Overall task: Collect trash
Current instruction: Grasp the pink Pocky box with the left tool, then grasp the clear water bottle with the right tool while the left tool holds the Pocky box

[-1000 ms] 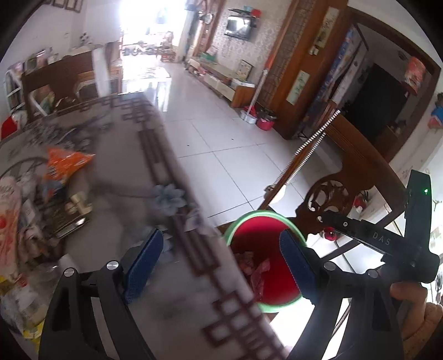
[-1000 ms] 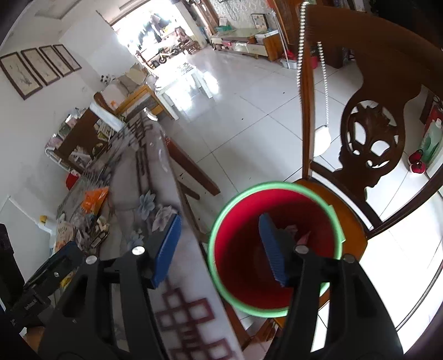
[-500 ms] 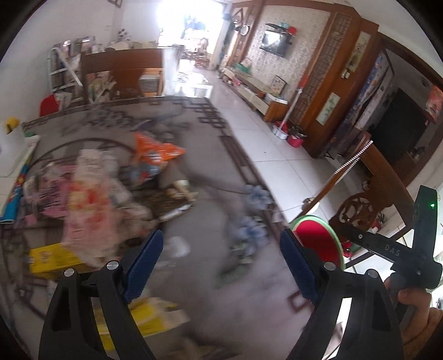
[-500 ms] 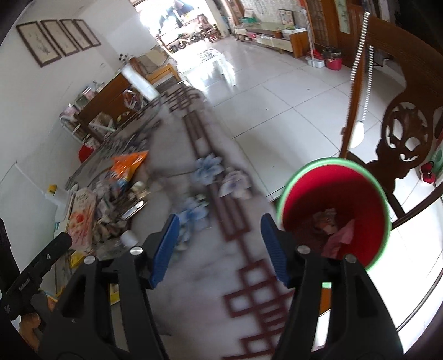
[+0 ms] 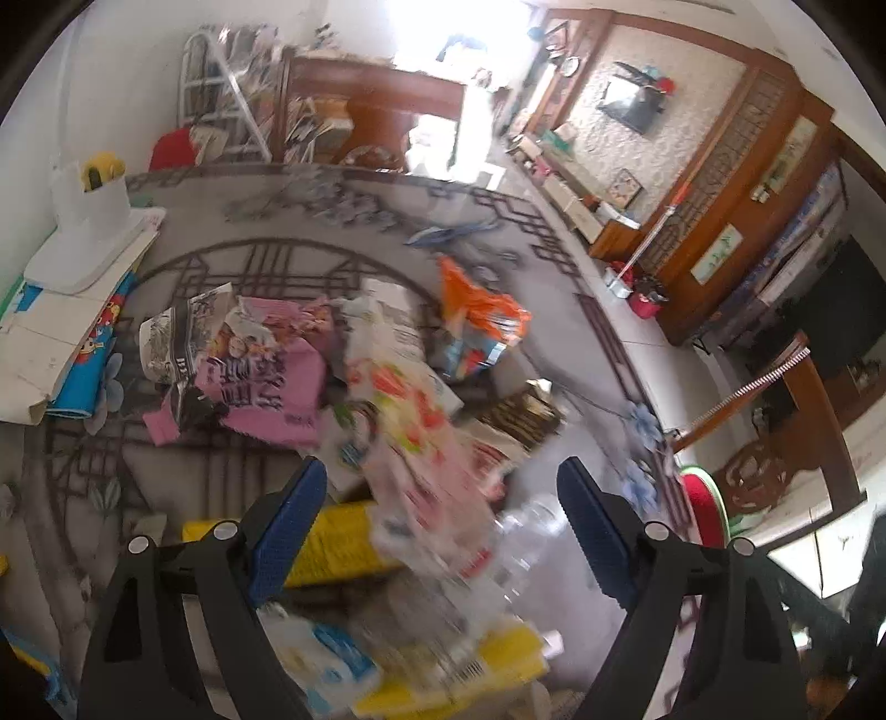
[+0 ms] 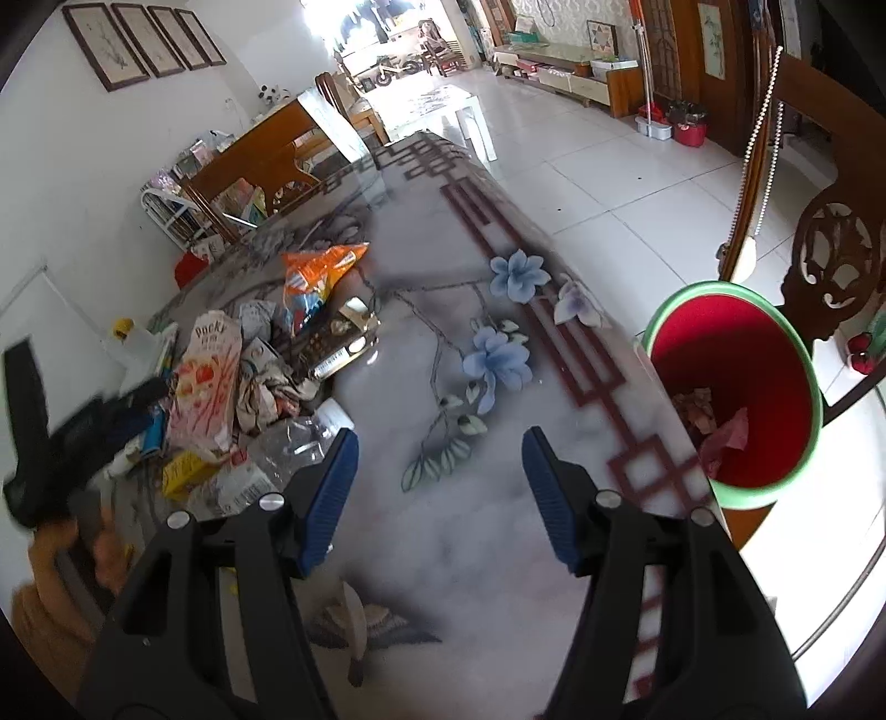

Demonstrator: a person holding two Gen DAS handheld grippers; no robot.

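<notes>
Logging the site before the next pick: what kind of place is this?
Most likely a home's living and dining room: a wall-mounted TV, a carved wooden dining chair, and a patterned dining table strewn with snack wrappers.

The table (image 6: 443, 554) has a grey marbled top printed with blue flowers (image 6: 501, 354) and a dark red fret border (image 6: 587, 360). A carved wooden chair (image 6: 836, 266) stands past its right edge, and a wooden cabinet (image 6: 266, 149) stands beyond its far end. On the wall left of the table hang four framed pictures (image 6: 144, 41), and a white holder (image 5: 91, 199) sits at its far left corner.
</notes>
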